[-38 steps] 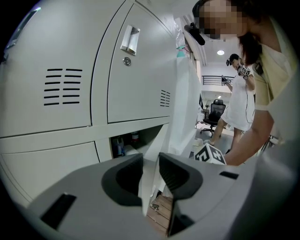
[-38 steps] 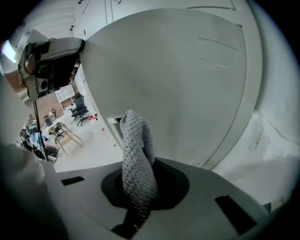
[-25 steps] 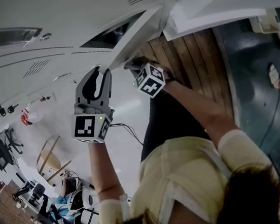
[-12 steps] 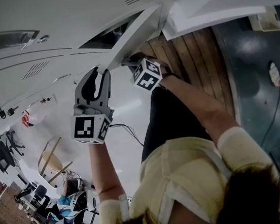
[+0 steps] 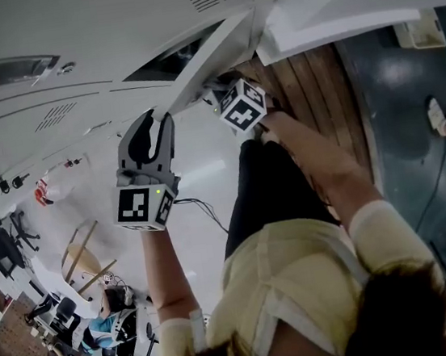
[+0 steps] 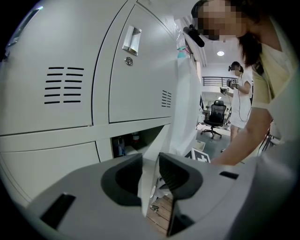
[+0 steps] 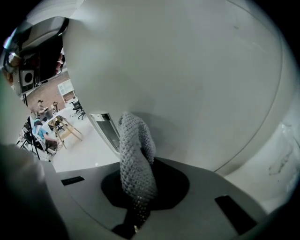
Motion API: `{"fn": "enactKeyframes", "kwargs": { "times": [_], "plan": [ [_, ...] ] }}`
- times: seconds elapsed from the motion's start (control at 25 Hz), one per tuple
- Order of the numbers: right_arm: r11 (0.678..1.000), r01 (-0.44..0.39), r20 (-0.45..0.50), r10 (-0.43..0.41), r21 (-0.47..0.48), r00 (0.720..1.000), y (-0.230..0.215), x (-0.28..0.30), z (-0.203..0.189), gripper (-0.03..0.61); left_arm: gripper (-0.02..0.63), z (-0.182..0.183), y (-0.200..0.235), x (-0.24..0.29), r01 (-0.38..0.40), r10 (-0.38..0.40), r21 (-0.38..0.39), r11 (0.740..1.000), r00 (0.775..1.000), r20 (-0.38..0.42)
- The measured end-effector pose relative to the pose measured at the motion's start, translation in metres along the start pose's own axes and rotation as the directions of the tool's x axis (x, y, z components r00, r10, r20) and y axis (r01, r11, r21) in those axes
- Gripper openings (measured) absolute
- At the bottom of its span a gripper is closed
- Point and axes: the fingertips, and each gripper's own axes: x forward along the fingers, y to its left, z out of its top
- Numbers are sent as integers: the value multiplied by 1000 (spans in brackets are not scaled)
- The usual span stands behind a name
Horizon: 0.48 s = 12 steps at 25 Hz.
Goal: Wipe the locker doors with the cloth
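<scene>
Cloth (image 7: 136, 159) pinched tight in right tool (image 7: 140, 199), pressed flat on open locker door (image 7: 187, 79), centre frame, for wiping. Left tool (image 6: 150, 166) clamped on door edge, lower middle, likely steadying door against push.

Pale yellow short-sleeved top (image 5: 301, 277), black lower garment (image 5: 266, 185)

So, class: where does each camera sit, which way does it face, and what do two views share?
Head view: on the head, facing down; both arms, left claw, right claw.
Left gripper view: on that claw, facing the open locker door it clamps; arm at right.
Right gripper view: on its claw, facing a pale panel; cloth pinched.
Head and left share the door.
</scene>
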Motion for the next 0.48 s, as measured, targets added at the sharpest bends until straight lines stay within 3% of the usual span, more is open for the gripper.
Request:
{"fn": "enactKeyframes", "kwargs": {
  "times": [0.24,0.48],
  "plan": [
    [994,74,-33,-71,83,997,-30,0,-8,12,104,0,0,0,3,-3,-3,1000,1000,-1],
    [965,160,-52,-153,209,987,-64,-7,-12,12,104,-1,1,1,3,-3,-7,1000,1000,3]
  ]
}}
